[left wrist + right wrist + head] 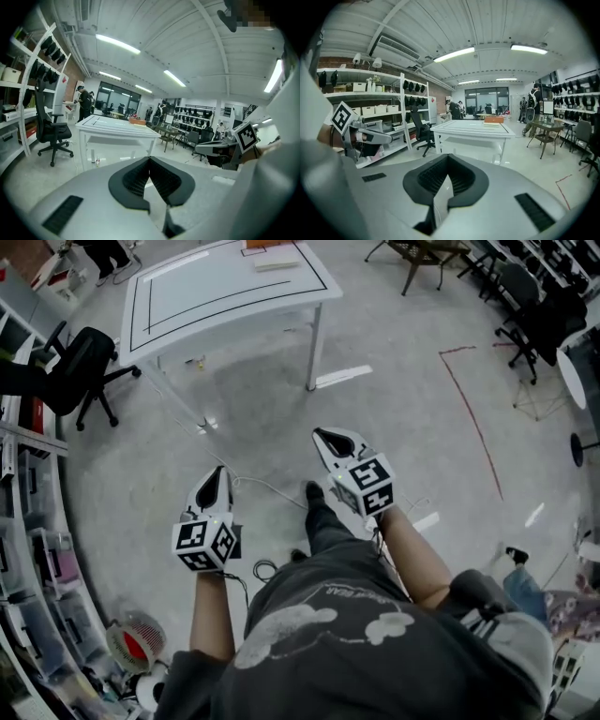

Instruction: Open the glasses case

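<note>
I stand on the floor some way from a white table [225, 292] with a black line round its top. At its far end lie a small orange-brown object [265, 247] and a pale flat one [277, 262]; I cannot tell which is the glasses case. The orange object [493, 120] also shows in the right gripper view and the left gripper view [137, 121]. My left gripper [217, 471] and right gripper [322, 434] are held out in front of me over bare floor, far from the table. Both are shut with nothing between the pads [150, 159] [447, 157].
A black office chair [80, 367] stands left of the table beside shelving [28, 521]. A cable [267, 488] runs across the floor near my foot [314, 493]. Chairs and a small dark table [422, 259] stand at the back right. Red tape [469, 409] marks the floor.
</note>
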Motion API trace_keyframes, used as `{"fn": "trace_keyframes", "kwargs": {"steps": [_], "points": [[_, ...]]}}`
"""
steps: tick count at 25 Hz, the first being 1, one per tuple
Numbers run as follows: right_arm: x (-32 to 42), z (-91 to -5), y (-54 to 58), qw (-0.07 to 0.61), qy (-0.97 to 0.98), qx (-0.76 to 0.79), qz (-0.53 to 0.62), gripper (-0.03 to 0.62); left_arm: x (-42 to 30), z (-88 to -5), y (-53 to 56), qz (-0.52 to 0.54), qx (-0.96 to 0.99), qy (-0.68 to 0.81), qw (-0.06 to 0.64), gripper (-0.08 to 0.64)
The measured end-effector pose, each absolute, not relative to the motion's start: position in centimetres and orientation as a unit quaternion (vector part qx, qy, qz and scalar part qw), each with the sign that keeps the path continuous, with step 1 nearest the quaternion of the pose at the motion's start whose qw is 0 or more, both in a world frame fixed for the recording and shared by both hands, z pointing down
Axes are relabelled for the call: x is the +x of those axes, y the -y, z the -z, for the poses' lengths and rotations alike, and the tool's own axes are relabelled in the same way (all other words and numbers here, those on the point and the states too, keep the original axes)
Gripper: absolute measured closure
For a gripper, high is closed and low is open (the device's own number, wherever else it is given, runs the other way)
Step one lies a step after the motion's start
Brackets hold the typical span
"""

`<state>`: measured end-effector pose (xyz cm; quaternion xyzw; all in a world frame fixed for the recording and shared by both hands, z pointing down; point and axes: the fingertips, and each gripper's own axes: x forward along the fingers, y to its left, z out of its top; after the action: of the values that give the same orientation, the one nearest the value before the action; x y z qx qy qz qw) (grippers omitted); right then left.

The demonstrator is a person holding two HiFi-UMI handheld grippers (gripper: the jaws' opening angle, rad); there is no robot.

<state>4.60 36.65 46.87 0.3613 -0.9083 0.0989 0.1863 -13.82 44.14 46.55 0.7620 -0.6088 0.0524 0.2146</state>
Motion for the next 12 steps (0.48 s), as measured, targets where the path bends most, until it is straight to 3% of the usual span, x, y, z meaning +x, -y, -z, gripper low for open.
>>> {"fn": "trace_keyframes", "kwargs": {"steps": [12], "points": [[8.3,-45.1,-22.1,0.168,0.916,0.355,-0.088,0.592,-10.6,-44.6,-30.4,-0.074,0.761,0.612,0.201,0.557]]}}
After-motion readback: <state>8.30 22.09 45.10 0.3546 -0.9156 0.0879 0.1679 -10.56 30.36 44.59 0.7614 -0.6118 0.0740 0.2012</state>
